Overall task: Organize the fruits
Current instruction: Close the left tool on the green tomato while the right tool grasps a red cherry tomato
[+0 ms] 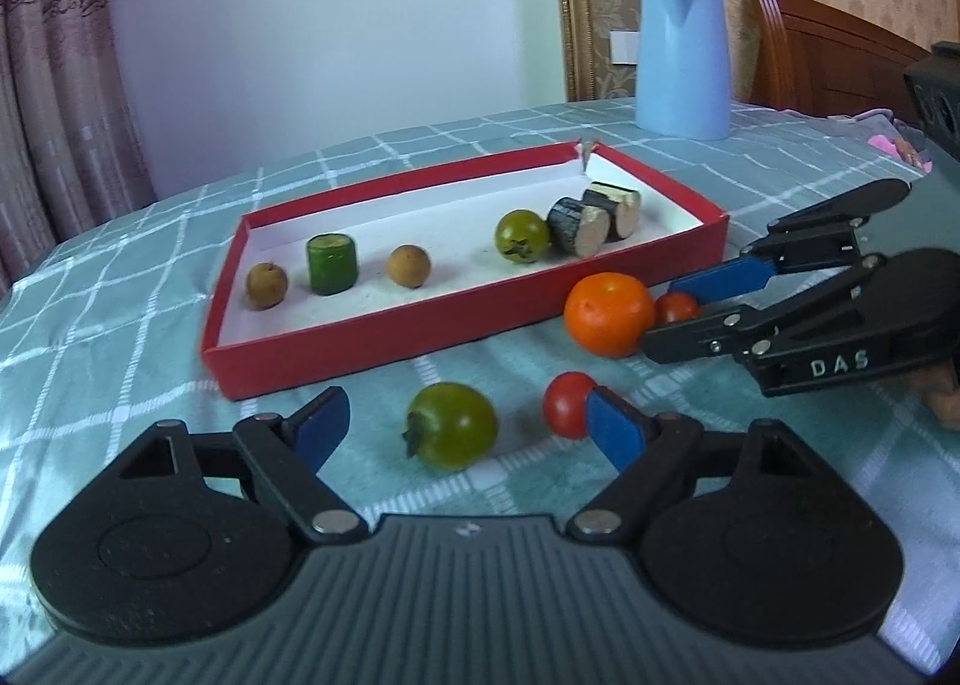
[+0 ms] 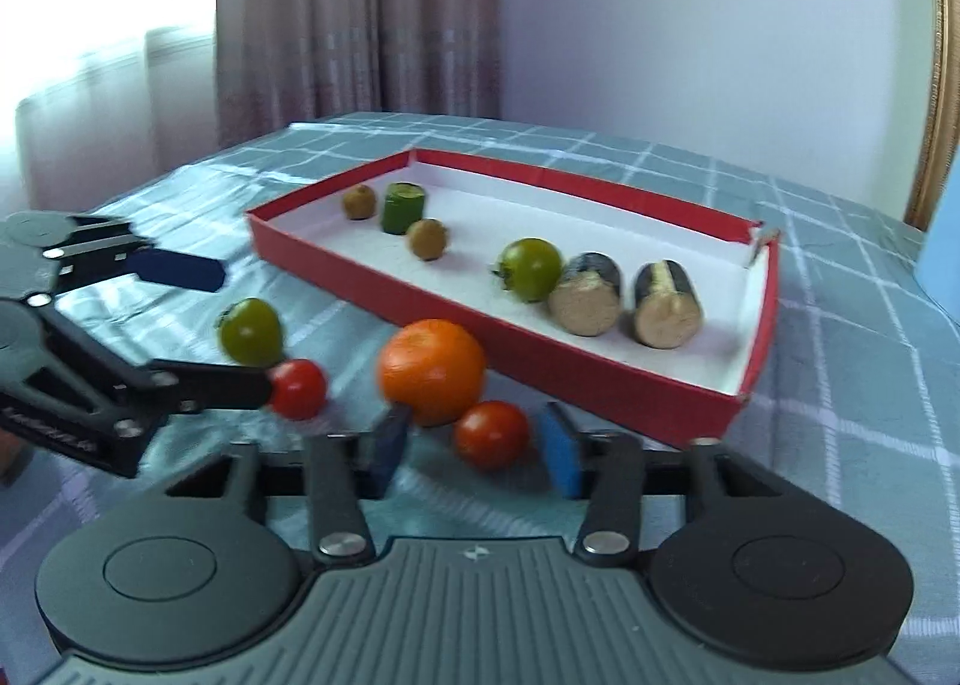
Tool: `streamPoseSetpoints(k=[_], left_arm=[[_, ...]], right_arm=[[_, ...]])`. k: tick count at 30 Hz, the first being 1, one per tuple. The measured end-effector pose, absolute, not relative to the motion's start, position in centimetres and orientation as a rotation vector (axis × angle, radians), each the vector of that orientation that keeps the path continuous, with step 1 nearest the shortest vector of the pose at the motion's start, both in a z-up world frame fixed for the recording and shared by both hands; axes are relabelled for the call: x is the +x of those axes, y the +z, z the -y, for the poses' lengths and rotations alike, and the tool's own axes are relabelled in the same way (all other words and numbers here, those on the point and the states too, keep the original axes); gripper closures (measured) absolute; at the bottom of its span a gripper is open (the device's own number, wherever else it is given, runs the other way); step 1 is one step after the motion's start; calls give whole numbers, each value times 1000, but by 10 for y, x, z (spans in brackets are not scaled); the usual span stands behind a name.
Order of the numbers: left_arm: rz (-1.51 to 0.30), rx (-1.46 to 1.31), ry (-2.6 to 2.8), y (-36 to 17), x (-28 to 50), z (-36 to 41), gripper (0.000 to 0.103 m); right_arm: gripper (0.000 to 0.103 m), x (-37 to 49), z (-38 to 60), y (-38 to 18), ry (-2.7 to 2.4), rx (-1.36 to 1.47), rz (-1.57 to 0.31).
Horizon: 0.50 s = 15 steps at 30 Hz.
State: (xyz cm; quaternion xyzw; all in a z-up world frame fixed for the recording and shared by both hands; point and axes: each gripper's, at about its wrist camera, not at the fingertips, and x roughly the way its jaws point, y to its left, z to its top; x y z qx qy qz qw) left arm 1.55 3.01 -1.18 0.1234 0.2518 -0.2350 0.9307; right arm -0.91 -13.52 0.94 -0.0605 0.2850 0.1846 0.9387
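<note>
The fruits lie partly in the red box (image 1: 372, 337) and partly on the checked tablecloth (image 1: 120, 289) in front of its near wall. Inside the box, from its left end to its right end, are a brown round fruit (image 1: 266, 285), a green cylinder piece (image 1: 330, 264), a second brown fruit (image 1: 408, 266), a green tomato (image 1: 521, 236) and two dark cut pieces (image 1: 591, 223) with pale faces. The two pieces lie side by side near the right end, and the first one touches the green tomato in the box.

Outside, an orange (image 1: 608, 314) sits just beside the near wall, towards the right corner of the box. A small red tomato (image 2: 491, 434) lies just beside the orange. The right gripper (image 2: 474, 448) has its jaws spread on both sides of this tomato; its blue pads (image 2: 561, 460) are not touching it.

A green tomato on the cloth (image 1: 451, 424) sits between the spread jaws of the left gripper (image 1: 462, 427), apart from both pads. A second red tomato (image 1: 567, 404) lies against the outer side of this gripper's right finger (image 1: 615, 430).

A light blue kettle (image 1: 683, 58) stands beyond the far right corner of the box. Behind it a wooden chair back (image 1: 828, 55) shows at the table's far edge.
</note>
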Motion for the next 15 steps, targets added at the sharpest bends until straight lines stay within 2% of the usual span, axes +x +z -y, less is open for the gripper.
streamPoseSetpoints(k=[3,9,10,15], left_arm=[[-521,252,-503,-11,19,-25,19],[-504,240,-532,-9,16,-21,41],[-498,232,-529,-8,15,-23,48],[-516,171,-513,-10,17,-41,55]], right_arm=[[70,-11,135,10,370,-120,-574],[75,-13,150,13,332,-40,-560],[75,-13,150,12,332,-38,-563],[75,-13,151,12,331,-35,-563]])
